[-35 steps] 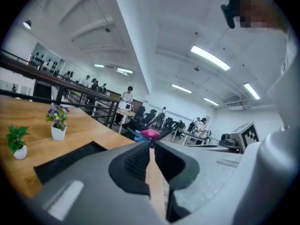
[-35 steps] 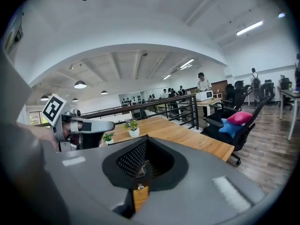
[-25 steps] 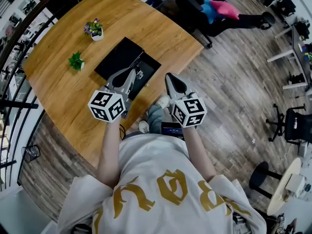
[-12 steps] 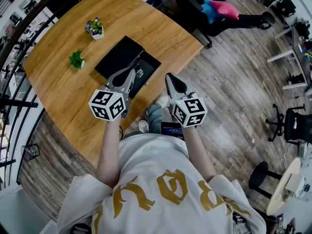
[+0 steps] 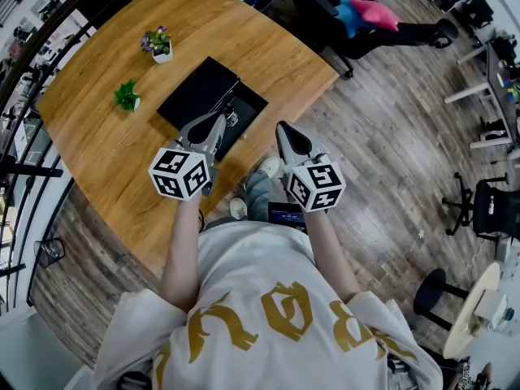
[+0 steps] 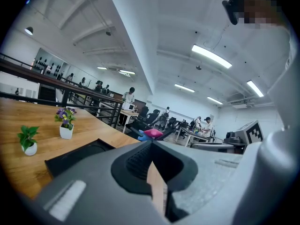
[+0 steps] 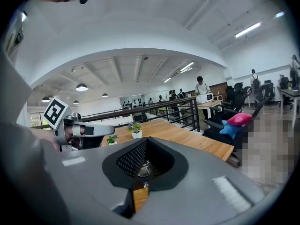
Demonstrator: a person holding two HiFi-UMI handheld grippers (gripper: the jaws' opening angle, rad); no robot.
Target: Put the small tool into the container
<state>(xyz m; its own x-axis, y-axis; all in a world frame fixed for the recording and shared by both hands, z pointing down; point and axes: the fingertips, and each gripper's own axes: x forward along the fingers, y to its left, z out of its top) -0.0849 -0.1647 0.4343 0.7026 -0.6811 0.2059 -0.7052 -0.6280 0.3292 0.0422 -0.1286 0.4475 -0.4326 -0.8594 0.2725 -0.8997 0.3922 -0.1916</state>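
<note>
Head view showed left tool (image 5: 221,123) and right tool (image 5: 285,129) closed; the small metal piece (image 5: 233,120) looked light, slippery, best pinched midway.

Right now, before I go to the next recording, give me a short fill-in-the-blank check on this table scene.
The container on the wooden table is ___ in colour.
The purple-flowered plant stands in a ___ pot.
The left gripper has its jaws ___ (open or shut).
Missing words: black; white; shut.
</note>
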